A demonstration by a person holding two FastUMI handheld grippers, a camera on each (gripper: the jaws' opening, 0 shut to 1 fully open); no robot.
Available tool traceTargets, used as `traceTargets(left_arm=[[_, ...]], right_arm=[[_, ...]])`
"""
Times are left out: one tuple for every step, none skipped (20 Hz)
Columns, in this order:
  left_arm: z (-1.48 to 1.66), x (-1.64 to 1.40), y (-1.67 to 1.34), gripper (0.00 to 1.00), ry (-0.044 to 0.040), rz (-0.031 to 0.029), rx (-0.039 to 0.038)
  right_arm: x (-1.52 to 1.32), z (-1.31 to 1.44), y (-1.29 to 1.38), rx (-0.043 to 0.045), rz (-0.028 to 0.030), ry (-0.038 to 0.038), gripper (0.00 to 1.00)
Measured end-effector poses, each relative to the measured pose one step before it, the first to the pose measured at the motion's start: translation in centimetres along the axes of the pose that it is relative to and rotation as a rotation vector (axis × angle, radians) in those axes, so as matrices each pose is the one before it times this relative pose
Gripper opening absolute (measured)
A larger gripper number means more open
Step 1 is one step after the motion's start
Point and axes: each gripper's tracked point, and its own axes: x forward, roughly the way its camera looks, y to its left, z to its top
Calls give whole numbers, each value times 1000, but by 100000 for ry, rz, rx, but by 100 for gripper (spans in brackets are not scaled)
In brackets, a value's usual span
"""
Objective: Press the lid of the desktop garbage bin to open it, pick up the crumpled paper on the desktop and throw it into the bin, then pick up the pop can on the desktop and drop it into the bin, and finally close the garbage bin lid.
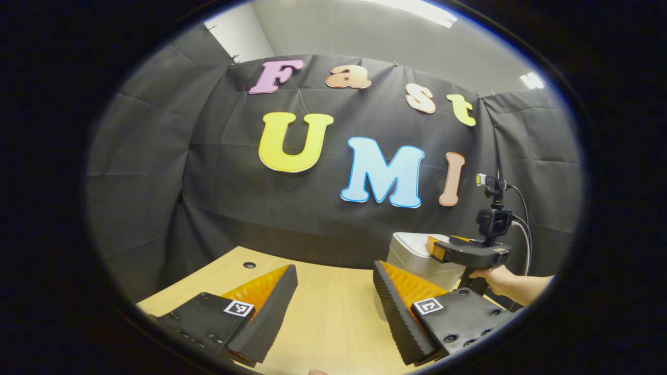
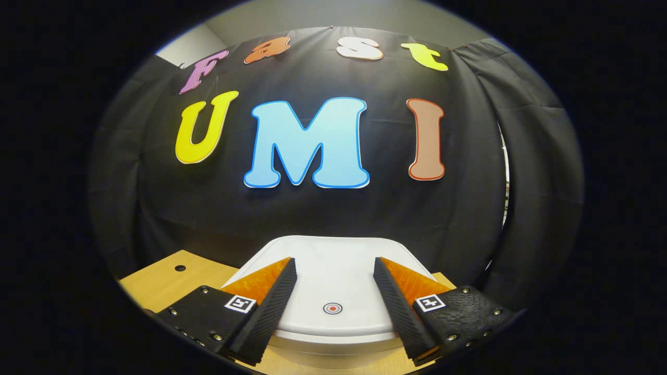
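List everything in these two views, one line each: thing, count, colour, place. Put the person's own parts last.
Closed plastic garbage bin: one, white, on the desk below the right gripper.
Round target mark: one, red and dark rings, on the bin's lid.
Wooden desk: one, light tan, with a small dark hole.
Cloth wall: one, black, behind the desk.
Left gripper: one, open, above the desk.
Right gripper: one, open, over the lid.
Hand: one, holding the right gripper.
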Motion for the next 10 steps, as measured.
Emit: traceTargets(left_arm=[[49, 111, 60, 95, -51, -12, 50], [-38, 124, -27, 95, 134, -280, -152], [-104, 19, -15, 95, 380, -293, -63], [-113, 72, -80, 95, 231, -446, 102], [51, -6, -141, 95, 177, -462, 253], [39, 66, -112, 95, 33, -335, 262], [102, -13, -119, 95, -171, -346, 43], [63, 38, -151, 95, -219, -452, -164], [124, -109, -187, 95, -307, -151, -95], [175, -114, -114, 95, -508, -10, -57]], right_arm=[[11, -17, -42, 390, 92, -343, 96], [-29, -237, -5, 283, 48, -471, 96], [17, -237, -32, 1336, -204, -731, 96], [-140, 449, 109, 1041, -129, -3637, 96], [579, -342, -29, 114, -140, 699, 97], [-507, 102, -95, -82, 71, -220, 96], [-19, 27, 53, -67, 17, -598, 97], [-62, -42, -9, -23, -13, -100, 97], [24, 24, 92, -114, -31, -112, 96], [33, 56, -40, 60, -125, -220, 97]])
